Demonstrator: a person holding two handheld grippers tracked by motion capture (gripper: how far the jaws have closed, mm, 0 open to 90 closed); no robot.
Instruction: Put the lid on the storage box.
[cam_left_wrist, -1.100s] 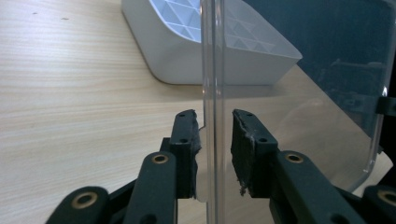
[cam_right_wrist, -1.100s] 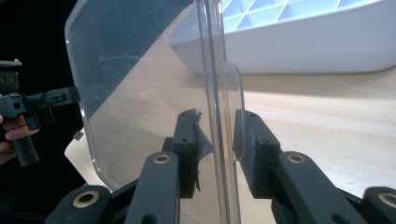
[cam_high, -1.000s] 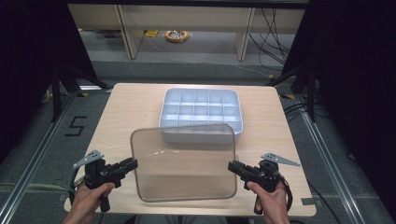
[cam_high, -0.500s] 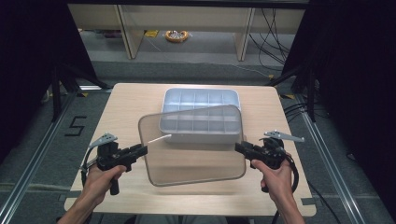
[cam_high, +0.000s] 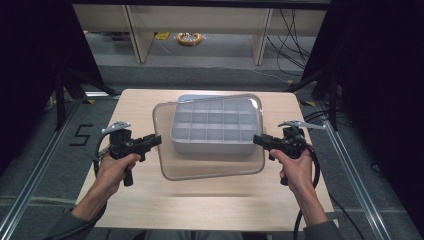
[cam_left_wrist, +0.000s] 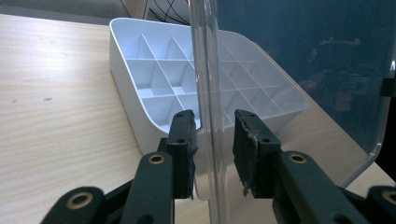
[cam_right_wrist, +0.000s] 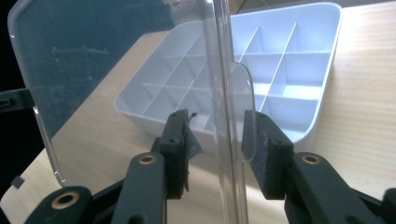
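Note:
A clear plastic lid (cam_high: 210, 167) hangs tilted over a white tray (cam_high: 210, 146) with several compartments, which sits at the middle of the wooden table (cam_high: 200, 205). My left gripper (cam_high: 157, 140) is shut on the lid's left edge and my right gripper (cam_high: 256, 139) on its right edge. In the left gripper view the lid (cam_left_wrist: 299, 70) runs edge-on between the jaws of the left gripper (cam_left_wrist: 212, 135), with the tray (cam_left_wrist: 154, 70) just behind. The right gripper view has the lid (cam_right_wrist: 116, 56) standing between the jaws of the right gripper (cam_right_wrist: 217, 135), in front of the tray (cam_right_wrist: 289, 70).
The near part of the table in front of the tray is bare wood. Metal rails run along the floor on both sides. A yellow spool (cam_high: 189, 37) lies on the floor beyond the table, near shelf legs and cables.
Both grippers have carried the lid away from the table's near edge, forward and up. It now hangs over the tray instead of in front of it.

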